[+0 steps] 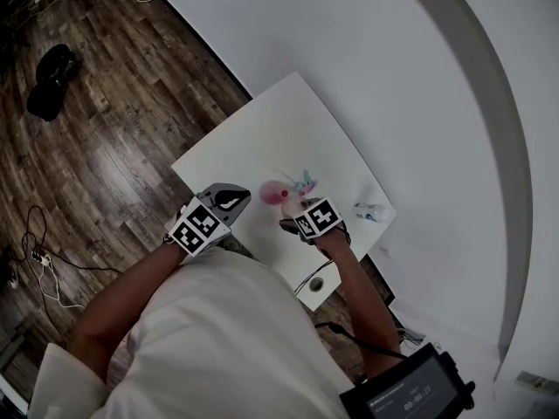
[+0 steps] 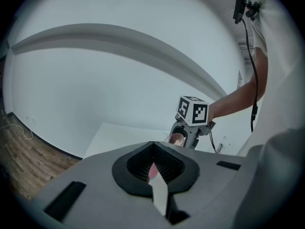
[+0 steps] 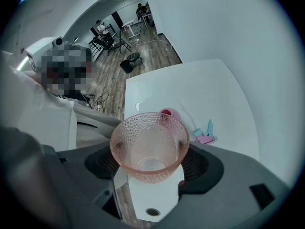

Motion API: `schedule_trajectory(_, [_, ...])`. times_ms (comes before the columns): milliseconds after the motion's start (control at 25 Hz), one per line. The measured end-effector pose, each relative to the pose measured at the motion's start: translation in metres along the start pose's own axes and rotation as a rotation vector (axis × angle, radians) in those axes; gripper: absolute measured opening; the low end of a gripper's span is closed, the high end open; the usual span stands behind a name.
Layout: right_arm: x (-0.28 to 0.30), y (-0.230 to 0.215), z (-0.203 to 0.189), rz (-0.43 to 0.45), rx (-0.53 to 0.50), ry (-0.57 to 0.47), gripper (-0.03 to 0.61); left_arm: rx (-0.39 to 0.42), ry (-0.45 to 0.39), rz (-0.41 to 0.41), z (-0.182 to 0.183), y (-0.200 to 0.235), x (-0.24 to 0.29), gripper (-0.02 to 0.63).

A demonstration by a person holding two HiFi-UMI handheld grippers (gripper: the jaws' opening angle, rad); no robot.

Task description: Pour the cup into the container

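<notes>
- Overhead, the head view shows a white square table [image 1: 262,133]. The left gripper [image 1: 229,199] and right gripper [image 1: 295,219] hang over its near edge, each bearing black-and-white square markers. A small round pink container [image 1: 273,193] stands on the table between them. The digits on a dark screen [image 1: 410,391] are too small to read.
- In the left gripper view, the jaws are pressed together on nothing.
- In the right gripper view, the jaws clamp a pink dimpled glass cup [image 3: 150,147]. The container shows just past its rim.

We see a blue-and-pink trinket [image 1: 304,182] on the white table [image 1: 288,120], and a black bag [image 1: 51,78] on the floor [image 1: 113,147] well away from it.
</notes>
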State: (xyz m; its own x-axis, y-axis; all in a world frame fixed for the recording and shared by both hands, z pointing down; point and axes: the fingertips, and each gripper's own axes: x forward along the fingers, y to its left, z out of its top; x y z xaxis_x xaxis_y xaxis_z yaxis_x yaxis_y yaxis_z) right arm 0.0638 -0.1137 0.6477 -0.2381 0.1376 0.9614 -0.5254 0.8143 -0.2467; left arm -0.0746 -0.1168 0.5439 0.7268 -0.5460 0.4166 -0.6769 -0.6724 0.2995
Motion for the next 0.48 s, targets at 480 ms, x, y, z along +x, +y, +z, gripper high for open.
schedule_trajectory(480, [0.0025,-0.0016,0.0018,0.015,-0.002,0.051,0.371,-0.008,-0.013,-0.004,-0.0011,0.0041,-0.0044,0.011])
